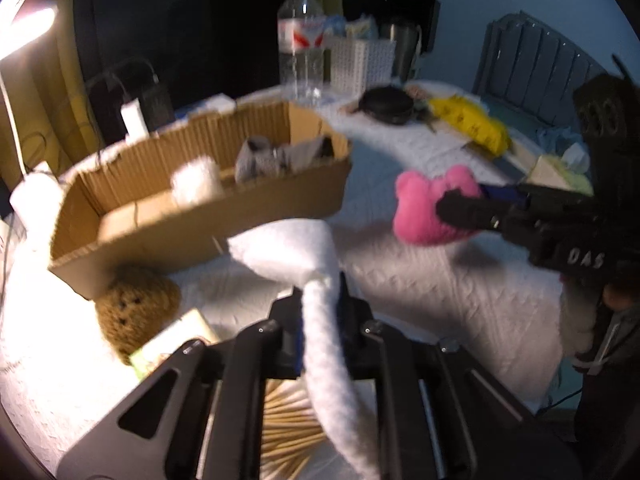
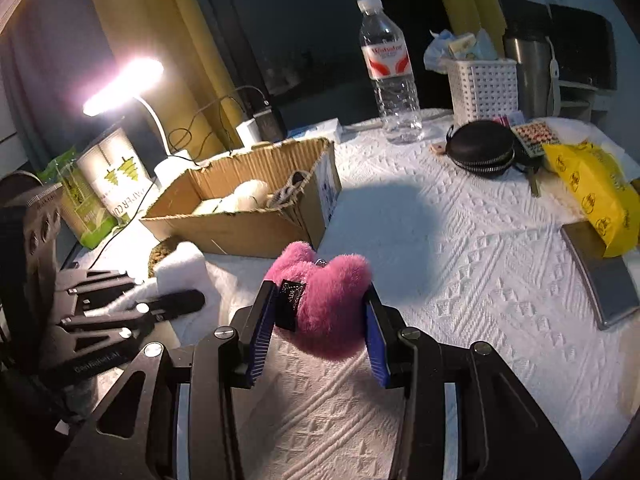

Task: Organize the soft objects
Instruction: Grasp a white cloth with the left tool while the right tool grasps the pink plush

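Observation:
My left gripper [image 1: 320, 300] is shut on a white fluffy strip [image 1: 288, 248] that bends up over the jaws and hangs down behind them. In the right wrist view the same gripper [image 2: 176, 304] lies low at the left with the white strip [image 2: 180, 268]. My right gripper [image 2: 320, 290] is shut on a pink plush toy [image 2: 324, 304], held just above the white tablecloth. From the left wrist view the plush [image 1: 424, 208] hangs right of the cardboard box [image 1: 200, 232]. The box holds a white fluffy ball [image 1: 196, 180] and grey soft pieces [image 1: 260, 160]. A brown knitted item [image 1: 136, 304] lies against the box's front.
A water bottle [image 2: 390, 76], a white basket [image 2: 480, 88], a black round case [image 2: 480, 148] and a yellow bag [image 2: 592, 188] stand at the back and right. A lit desk lamp [image 2: 124, 84] and a paper cup pack [image 2: 112, 184] are at the left. Bamboo skewers [image 1: 288, 420] lie below my left gripper.

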`<state>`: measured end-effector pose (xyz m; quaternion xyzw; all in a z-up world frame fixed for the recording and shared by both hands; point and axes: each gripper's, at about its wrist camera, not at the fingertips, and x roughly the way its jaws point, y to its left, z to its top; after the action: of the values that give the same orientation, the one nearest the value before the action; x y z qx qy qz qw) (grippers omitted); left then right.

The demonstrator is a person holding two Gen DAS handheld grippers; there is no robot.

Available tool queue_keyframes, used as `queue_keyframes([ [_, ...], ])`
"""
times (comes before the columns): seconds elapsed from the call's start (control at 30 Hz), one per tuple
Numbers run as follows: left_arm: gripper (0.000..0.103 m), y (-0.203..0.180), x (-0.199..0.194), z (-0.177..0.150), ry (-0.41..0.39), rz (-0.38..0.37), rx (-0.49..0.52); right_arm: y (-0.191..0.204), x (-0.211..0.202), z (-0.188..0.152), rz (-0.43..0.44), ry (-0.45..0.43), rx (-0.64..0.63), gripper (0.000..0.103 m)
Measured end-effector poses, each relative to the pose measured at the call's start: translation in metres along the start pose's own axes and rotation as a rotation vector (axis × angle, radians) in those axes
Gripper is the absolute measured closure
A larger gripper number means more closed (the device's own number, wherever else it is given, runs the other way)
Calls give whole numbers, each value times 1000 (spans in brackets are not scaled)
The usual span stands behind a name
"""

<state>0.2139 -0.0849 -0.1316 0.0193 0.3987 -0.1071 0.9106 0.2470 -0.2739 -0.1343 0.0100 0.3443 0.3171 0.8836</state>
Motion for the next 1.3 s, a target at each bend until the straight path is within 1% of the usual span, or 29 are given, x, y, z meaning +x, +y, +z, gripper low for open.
queue_keyframes([
  [0.13, 92, 7, -25, 10, -60, -7, -7, 6, -8, 5, -4, -28, -11, 60],
  [0.2, 92, 11, -35, 14, -80, -27, -9, 11, -12, 9, -4, -41, -18, 60],
  [0.3, 92, 19, -48, 17, -113, -29, -22, 18, -15, 13, 4, -54, -34, 60],
  [0.43, 90, 41, -57, 12, -120, -11, -61, 33, -16, 17, 10, -56, -56, 60],
  [0.73, 89, 87, -70, -8, -123, -11, -132, 61, -12, 16, 11, -41, -89, 60],
  [0.8, 76, 96, -69, -14, -105, -22, -144, 68, -10, 17, 12, -36, -98, 60],
  [0.83, 75, 101, -68, -16, -94, -24, -150, 71, -9, 17, 12, -34, -102, 60],
  [0.87, 70, 103, -68, -19, -90, -20, -154, 73, -9, 17, 13, -31, -108, 60],
  [0.9, 55, 106, -67, -23, -82, -17, -159, 76, -7, 17, 15, -27, -112, 60],
  [0.93, 43, 110, -67, -28, -71, -19, -163, 81, -6, 17, 17, -22, -119, 60],
  [0.97, 27, 112, -67, -32, -67, -23, -169, 83, -4, 18, 19, -19, -123, 60],
  [1.03, 26, 117, -68, -42, -63, -32, -183, 91, -3, 16, 29, -11, -132, 60],
  [1.2, 26, 127, -64, -70, -10, -27, -224, 113, 5, 13, 60, 15, -163, 60],
  [1.3, 25, 133, -69, -88, 9, -36, -259, 126, 7, 9, 106, 29, -176, 60],
])
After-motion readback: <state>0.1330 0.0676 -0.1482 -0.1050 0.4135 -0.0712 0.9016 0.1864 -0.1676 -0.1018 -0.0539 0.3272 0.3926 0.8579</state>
